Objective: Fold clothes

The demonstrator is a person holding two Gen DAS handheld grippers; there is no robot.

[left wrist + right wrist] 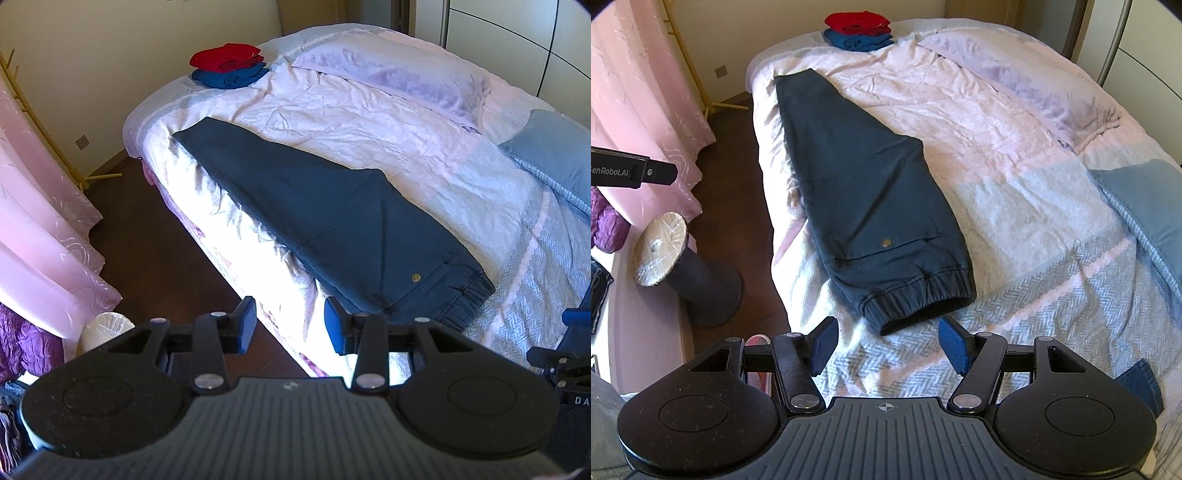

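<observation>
Because the bed (1015, 177) gives a wide flat surface, the one pair of dark trousers (864, 192) lies along its near edge, legs laid together, waistband nearest the grippers. Two folded garments, red on blue (858, 31), sit stacked at the far corner, probably kept aside. The left gripper (290, 323) and right gripper (886, 345) both hang with fingers wide apart, holding nothing.
</observation>
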